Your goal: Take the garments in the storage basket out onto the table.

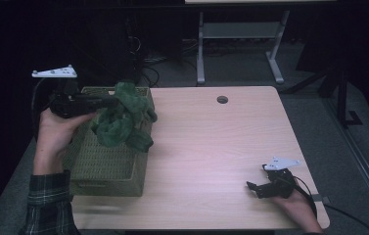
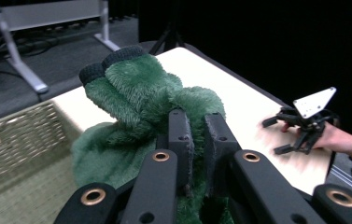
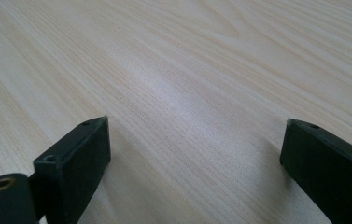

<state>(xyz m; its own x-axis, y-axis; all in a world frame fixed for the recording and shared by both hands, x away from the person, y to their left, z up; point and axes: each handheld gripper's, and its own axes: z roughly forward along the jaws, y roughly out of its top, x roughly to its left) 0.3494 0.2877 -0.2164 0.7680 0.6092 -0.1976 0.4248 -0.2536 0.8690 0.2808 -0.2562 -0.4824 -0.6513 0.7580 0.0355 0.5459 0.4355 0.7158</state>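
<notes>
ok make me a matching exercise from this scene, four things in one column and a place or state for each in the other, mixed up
Things:
1. left gripper
2. right gripper
3. green plush toy
4. wicker basket

Places or states:
A. sits on the table's left side, woven and olive green
B. jaws wide apart, low over bare wood near the table's right front corner
C. hangs above the basket, pinched in black jaws
D. shut on soft green fur

Pairs: 1-D, 2-B, 3-C, 4-A
</notes>
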